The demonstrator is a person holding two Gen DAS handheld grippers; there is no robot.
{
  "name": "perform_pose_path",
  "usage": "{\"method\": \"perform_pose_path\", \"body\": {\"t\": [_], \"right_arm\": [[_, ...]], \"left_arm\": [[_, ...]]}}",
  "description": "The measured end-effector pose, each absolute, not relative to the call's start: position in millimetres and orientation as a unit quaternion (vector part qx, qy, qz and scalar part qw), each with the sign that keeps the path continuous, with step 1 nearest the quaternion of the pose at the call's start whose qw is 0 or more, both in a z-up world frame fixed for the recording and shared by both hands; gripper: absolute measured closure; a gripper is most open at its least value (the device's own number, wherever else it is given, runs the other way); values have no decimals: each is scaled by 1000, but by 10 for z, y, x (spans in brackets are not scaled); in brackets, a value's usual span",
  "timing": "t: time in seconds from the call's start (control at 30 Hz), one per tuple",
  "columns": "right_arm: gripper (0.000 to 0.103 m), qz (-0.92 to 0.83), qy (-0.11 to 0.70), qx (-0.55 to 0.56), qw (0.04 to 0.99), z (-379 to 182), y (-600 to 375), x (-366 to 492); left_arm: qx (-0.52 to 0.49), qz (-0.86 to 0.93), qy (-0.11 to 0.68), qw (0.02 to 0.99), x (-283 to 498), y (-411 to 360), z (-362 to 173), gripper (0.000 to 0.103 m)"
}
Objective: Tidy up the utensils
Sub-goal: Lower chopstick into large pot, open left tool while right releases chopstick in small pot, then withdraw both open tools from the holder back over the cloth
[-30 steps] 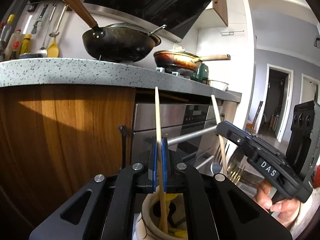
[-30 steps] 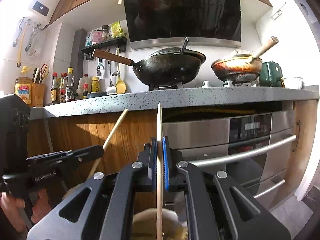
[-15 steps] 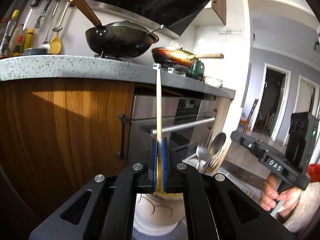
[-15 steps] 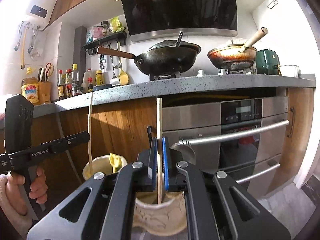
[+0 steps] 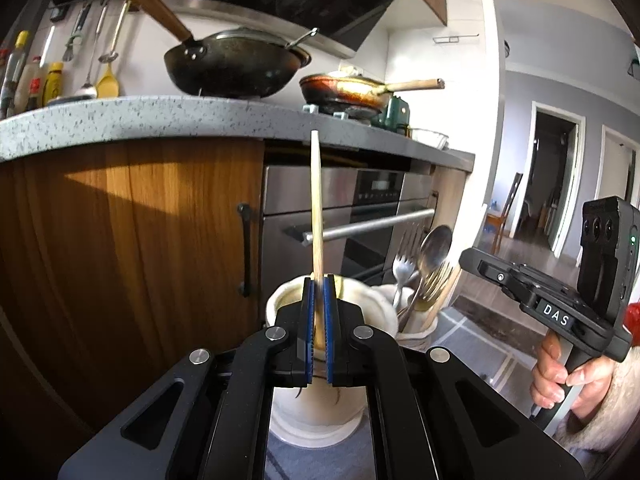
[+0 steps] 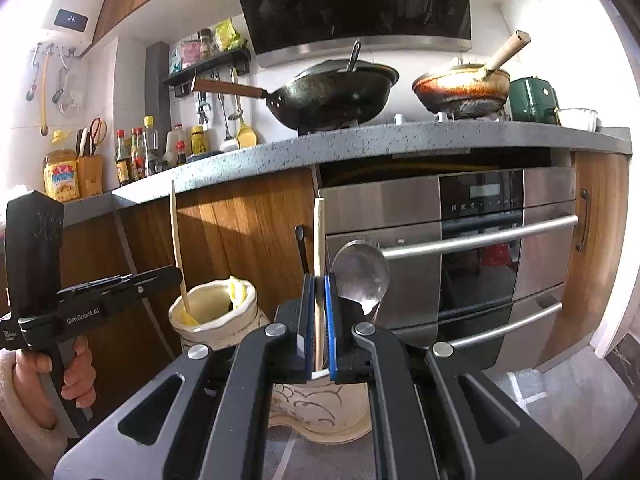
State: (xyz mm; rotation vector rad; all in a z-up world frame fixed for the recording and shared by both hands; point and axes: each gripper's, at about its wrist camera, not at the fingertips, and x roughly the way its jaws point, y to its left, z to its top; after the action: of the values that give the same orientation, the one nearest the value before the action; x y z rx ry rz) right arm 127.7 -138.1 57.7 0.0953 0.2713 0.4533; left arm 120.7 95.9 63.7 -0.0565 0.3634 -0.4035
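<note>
Left gripper [image 5: 317, 280]: its two blue pads are pressed together on a pale wooden chopstick [image 5: 316, 200], pinching it low on the shaft.
Chopstick in left gripper: it stands almost upright and rises well above the pads; its lower end dips into the cream ceramic jar [image 5: 316, 400] just beyond the fingertips.
Left jar: wide-mouthed, off-white, with a yellow lining showing at the rim; it sits on the floor directly under and ahead of the left gripper.
Right gripper [image 6: 319, 280]: blue pads closed on a second chopstick [image 6: 319, 240], gripped near its lower part.
Second chopstick: pale wood, straight, held upright; its bottom end reaches down to the patterned jar [image 6: 320, 408] below the pads.
Patterned jar: cream with dark swirled line drawings, on the floor just right of the left jar.
Jar contents: a large steel spoon [image 6: 362, 280] stands bowl-up just right of the right gripper's pads; forks [image 5: 402, 268] stand beside it in the left wrist view.
Hands: a person's hand [image 5: 560, 376] grips the right tool's handle at far right; the other hand [image 6: 60, 376] holds the left tool's handle at near left.
Background: wooden cabinet fronts [image 5: 140, 220] and a steel oven [image 6: 480, 240] stand behind the jars.
</note>
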Motion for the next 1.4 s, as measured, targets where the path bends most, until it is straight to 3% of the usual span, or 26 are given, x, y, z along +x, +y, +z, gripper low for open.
{"method": "perform_pose_path", "body": {"t": [0.67,0.73,0.8,0.93,1.0,1.13,1.2,1.27,1.4], "right_arm": [[98,214,170,64,960,509,-1452,1437],[94,214,170,65,960,509,-1451,1435],[88,214,170,68,960,512,-1460,1439],[75,213,166,75,960,541,-1497,1428],[64,210,162,79,961,567,-1523,1418],[44,208,167,91,960,631,-1576,1428],[33,210,170,87,959,714,-1601,1417],[23,209,167,82,960,820,-1643,1383],[7,207,172,90,959,982,-1791,1306]], "left_arm": [[-21,-195,200,960,1301,934,533,98],[-22,-194,200,960,1298,938,534,95],[-25,-192,196,961,1287,948,543,82],[-27,-188,188,964,1256,961,582,79],[-26,-181,186,965,1258,960,594,66],[-28,-170,181,968,1242,965,647,63],[-27,-151,179,972,1232,973,702,44],[-32,-135,177,974,1222,989,784,33],[-25,-122,176,976,1130,974,998,21]]}}
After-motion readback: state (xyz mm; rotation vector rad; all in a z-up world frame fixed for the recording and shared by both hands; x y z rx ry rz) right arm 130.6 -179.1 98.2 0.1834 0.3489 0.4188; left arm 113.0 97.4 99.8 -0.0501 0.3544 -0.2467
